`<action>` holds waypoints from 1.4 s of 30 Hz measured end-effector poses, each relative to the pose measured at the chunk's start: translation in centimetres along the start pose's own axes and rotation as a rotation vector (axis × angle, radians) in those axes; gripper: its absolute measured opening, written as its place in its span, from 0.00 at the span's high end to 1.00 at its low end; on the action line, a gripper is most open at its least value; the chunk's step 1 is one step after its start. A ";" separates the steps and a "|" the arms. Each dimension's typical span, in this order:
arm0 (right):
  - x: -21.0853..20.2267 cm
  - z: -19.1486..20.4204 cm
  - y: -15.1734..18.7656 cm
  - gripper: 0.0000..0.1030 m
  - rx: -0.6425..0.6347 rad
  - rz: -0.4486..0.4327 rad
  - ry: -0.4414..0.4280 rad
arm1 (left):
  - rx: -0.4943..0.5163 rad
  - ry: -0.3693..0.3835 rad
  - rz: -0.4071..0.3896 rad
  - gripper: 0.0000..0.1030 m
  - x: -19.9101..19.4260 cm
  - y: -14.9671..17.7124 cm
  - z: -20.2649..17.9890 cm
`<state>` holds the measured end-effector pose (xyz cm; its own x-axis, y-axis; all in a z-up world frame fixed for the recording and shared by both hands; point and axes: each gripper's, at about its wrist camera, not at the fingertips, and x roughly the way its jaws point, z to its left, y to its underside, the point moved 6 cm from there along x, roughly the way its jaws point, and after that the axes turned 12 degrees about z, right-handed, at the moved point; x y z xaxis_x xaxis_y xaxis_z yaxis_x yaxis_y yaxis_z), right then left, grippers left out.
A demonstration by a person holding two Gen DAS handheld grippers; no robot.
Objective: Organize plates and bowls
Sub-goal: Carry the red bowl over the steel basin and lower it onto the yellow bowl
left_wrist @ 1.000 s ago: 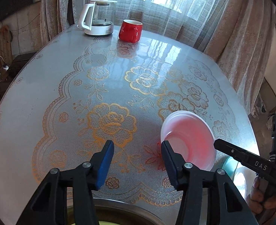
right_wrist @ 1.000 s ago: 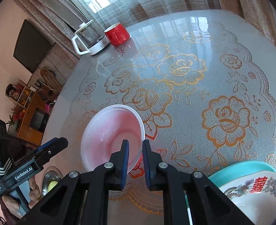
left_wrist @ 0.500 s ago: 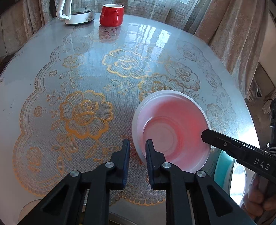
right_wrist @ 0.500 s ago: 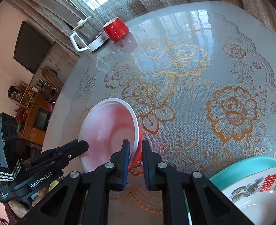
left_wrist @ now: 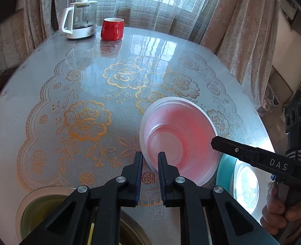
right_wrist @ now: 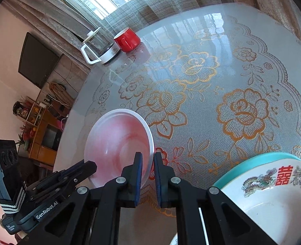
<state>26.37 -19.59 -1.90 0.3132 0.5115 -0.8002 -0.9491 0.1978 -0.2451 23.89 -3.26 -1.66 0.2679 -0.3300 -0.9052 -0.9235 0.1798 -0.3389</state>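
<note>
A curtained window (left_wrist: 150,0) lights the room. The glossy round table (left_wrist: 48,65) wears a gold-flowered lace cloth; a kettle (left_wrist: 80,20) and red mug (left_wrist: 112,29) stand at its far edge. Near the front edge, the tilted pink bowl (left_wrist: 181,136) is pinched at opposite rims by the left gripper (left_wrist: 150,159) and right gripper (right_wrist: 148,161), both clamped tight.

The shallow metal bowl with a yellowish inside (left_wrist: 48,208), at the near edge of the worktop, was cut off by the frame's bottom and partly hidden behind the fingers. The white dragon-patterned ceramic bowl (right_wrist: 273,194) nested in a teal-rimmed one ran off the right edge. Shelf items far left were too small to identify.
</note>
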 end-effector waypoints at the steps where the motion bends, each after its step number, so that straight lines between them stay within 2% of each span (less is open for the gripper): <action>1: -0.1 0.0 0.2 0.89 0.002 -0.002 -0.003 | -0.001 0.004 -0.004 0.85 -0.2 0.3 -0.1; 6: -1.2 0.1 1.7 0.89 0.010 -0.016 -0.016 | 0.012 -0.004 -0.023 0.85 -1.3 1.9 -1.0; 12: -2.8 0.7 3.8 0.89 0.013 -0.034 -0.038 | -0.004 0.059 -0.039 0.85 -2.9 3.8 -1.4; 23: -4.6 3.6 6.3 0.89 -0.023 -0.091 -0.072 | 0.013 0.031 -0.148 0.85 -7.7 6.3 -1.4; 33: -4.1 8.7 7.3 0.89 -0.111 -0.087 -0.136 | -0.058 0.016 -0.202 0.85 -10.8 8.6 2.7; 42: -1.3 13.1 8.4 0.89 -0.192 -0.032 -0.169 | -0.146 0.005 -0.212 0.85 -12.3 10.9 7.2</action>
<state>18.43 -7.67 4.22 0.3294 0.6428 -0.6916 -0.9224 0.0625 -0.3813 12.54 9.40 3.97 0.4591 -0.3507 -0.8162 -0.8766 -0.0296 -0.4803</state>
